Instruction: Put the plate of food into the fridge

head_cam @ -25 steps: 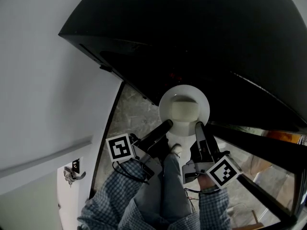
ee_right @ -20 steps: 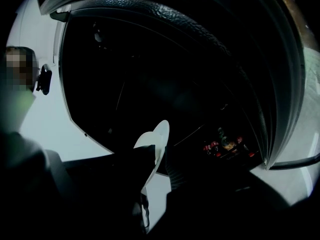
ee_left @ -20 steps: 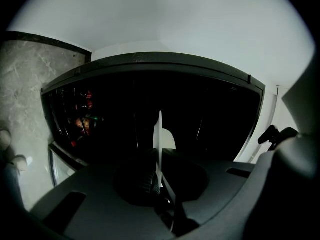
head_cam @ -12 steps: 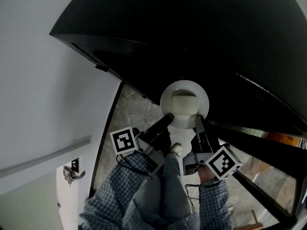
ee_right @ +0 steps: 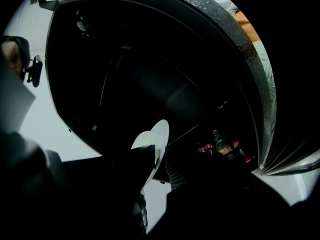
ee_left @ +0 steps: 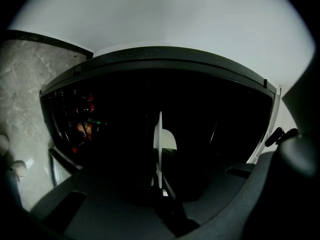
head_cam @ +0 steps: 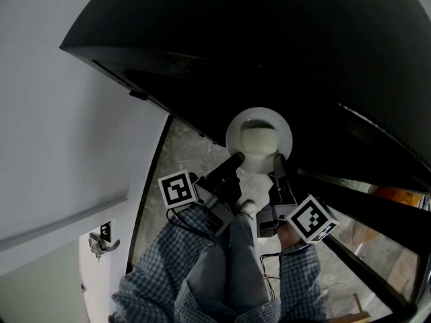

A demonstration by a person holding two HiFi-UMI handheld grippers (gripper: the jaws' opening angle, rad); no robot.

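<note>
Round white ceramic plate of pale food (head_cam: 259, 136) at the dark open fridge (head_cam: 269, 52) mouth, its near rim clamped by the left hand-held gripper (head_cam: 236, 160) and right hand-held gripper (head_cam: 277, 159); probably stiff, brittle, slippery.

All three views are dim and high in contrast. The open fridge (head_cam: 283, 52) reads as near-solid black everywhere, with only faint red glints deep inside it in the gripper views. The white plate (head_cam: 259, 140) is the brightest thing in the head view, softly lit and without glare. The pale wall (head_cam: 60, 133) is an even grey-white. In both gripper views the foreground is a dark silhouette. Fisheye distortion bends straight edges, and a black vignette fills the corners.
</note>
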